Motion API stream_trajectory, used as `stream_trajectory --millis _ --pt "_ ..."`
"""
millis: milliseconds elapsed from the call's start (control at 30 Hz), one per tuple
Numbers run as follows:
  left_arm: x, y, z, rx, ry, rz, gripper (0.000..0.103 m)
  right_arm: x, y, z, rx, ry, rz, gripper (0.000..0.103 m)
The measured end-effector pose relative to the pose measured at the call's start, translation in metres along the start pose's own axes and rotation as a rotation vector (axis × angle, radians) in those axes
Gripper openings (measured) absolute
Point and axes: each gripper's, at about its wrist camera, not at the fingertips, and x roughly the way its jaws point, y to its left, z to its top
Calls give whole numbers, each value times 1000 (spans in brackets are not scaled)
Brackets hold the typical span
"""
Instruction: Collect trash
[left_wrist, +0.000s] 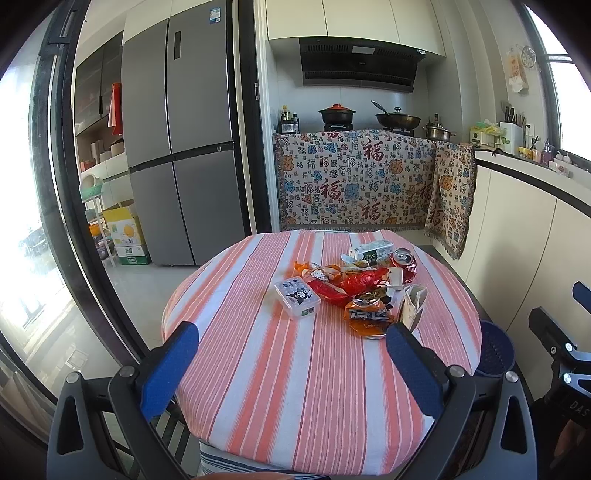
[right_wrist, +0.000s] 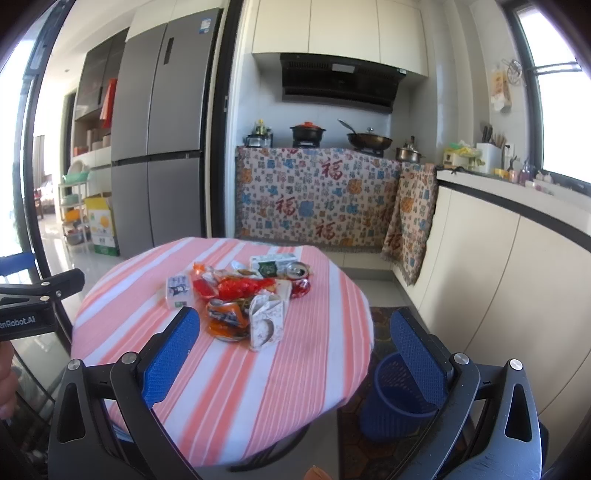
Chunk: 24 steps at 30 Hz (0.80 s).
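We hold left gripper (left_wrist: 291, 354) and right gripper (right_wrist: 295, 339) wide, empty, level, near trash pile (left_wrist: 354, 284) on table (left_wrist: 295, 387)

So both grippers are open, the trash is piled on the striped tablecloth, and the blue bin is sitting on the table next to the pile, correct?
Not quite. The blue bin stands on the floor beside the table, not on it; the right wrist view shows this. The rest holds: the left gripper and right gripper are open, and the trash pile lies on the striped tablecloth.
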Motion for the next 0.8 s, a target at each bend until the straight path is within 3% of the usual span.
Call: stream_trajectory --millis 800 --pt "5 -2 0 31 49 45 103 4 2 -6 -12 4 4 103"
